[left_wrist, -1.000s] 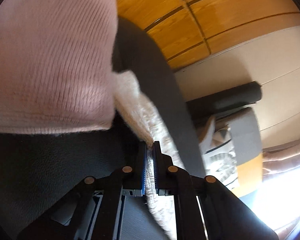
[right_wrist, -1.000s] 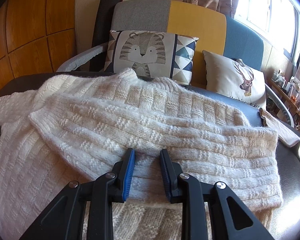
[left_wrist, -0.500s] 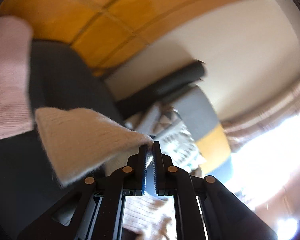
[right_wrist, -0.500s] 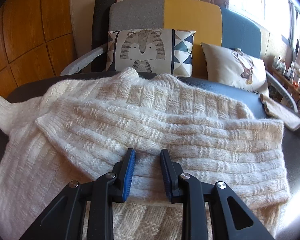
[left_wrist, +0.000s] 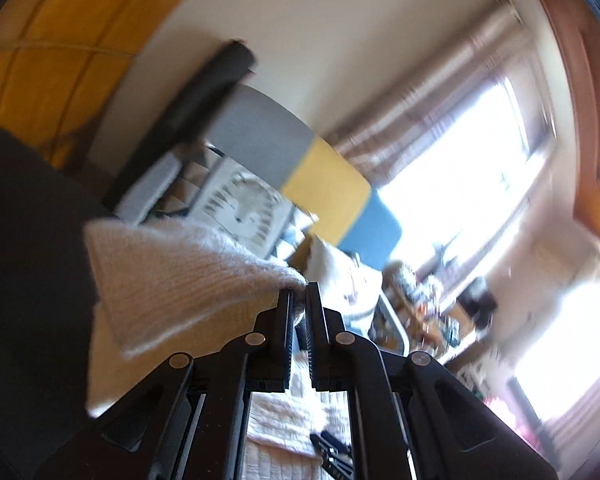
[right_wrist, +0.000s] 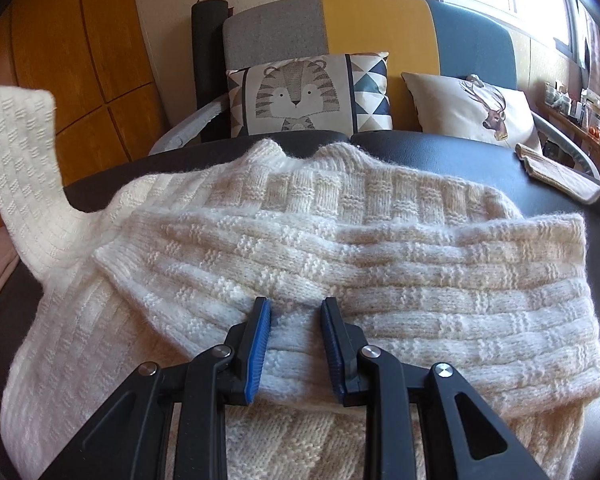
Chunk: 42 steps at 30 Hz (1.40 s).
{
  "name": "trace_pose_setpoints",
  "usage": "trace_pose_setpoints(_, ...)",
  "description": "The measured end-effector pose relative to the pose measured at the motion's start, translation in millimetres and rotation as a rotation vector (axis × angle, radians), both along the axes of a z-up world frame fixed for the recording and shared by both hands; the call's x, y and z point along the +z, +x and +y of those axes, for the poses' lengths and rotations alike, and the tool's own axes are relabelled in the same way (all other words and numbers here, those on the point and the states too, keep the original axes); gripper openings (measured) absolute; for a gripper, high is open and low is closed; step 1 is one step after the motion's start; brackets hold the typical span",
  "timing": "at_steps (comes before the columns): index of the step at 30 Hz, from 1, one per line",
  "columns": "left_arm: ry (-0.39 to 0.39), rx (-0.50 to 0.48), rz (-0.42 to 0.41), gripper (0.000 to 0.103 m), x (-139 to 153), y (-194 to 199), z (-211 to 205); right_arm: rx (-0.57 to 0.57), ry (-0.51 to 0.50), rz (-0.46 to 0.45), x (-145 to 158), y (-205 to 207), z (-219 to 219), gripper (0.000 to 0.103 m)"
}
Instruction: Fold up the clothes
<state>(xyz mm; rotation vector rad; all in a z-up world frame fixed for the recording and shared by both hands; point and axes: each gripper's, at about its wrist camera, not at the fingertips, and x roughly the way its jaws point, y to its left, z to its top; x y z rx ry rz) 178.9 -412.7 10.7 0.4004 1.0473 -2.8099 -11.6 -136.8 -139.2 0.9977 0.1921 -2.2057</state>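
So the cream knit sweater (right_wrist: pixel 284 248) is spread over a dark round table (right_wrist: pixel 440 152), taking up most of the right wrist view. One sleeve is folded across the body, running from about 9 o'clock to 3 o'clock. The other sleeve (right_wrist: pixel 20 152) is lifted off the table at around 10 o'clock, cuff end up in the air against the wood panelling.

That raised sleeve is what the left gripper (left_wrist: pixel 298 296) has got. Its jaws are pinched together on the edge of the cuff (left_wrist: pixel 172 276), and the knit fans out from the tips toward 9 o'clock in the left wrist view. That picture is pretty blurry and tilted, so I can't make out much more than the fabric and the room behind it.

The right gripper (right_wrist: pixel 296 320) sits low over the folded sleeve at 6 o'clock in its own view, jaws apart with the blue pads showing. The knit is right there in the gap between them, but I can't tell if the pads are actually pressing on it.

Behind the table at 12 o'clock is a grey, yellow and blue sofa (right_wrist: pixel 376 28) with a tiger cushion (right_wrist: pixel 304 92) and a deer cushion (right_wrist: pixel 472 108). A beige folded cloth (right_wrist: pixel 560 176) lies at the table's edge around 2 o'clock.
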Motion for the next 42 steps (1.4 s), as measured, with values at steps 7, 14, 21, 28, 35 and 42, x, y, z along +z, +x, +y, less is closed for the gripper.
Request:
trace_pose_setpoints(7,-0.152,-0.146,-0.032,0.006,13,-37,68,-0.005,-0.083,-0.077,0,1,15,0.027)
trace_pose_setpoints(14,-0.324,-0.27,-0.124,0.006,-10,-70,141,-0.146,-0.393,-0.346,8,-19,80,0.027)
trace_pose_setpoints(21,-0.339,-0.341,-0.281,0.006,-74,-113,195,-0.186,-0.425,-0.388,8,-5,133,0.027)
trace_pose_setpoints(28,-0.298,-0.395,-0.294,0.006,-100,-108,214,-0.18,-0.465,-0.436,6,0,150,0.027)
trace_pose_setpoints(35,-0.249,-0.225,-0.284,0.006,-111,-50,149,-0.2,-0.516,-0.558,-2,-6,138,0.032)
trace_pose_setpoints(42,-0.193,-0.014,-0.284,0.006,-138,22,87,-0.237,-0.357,-0.489,-4,4,135,0.033)
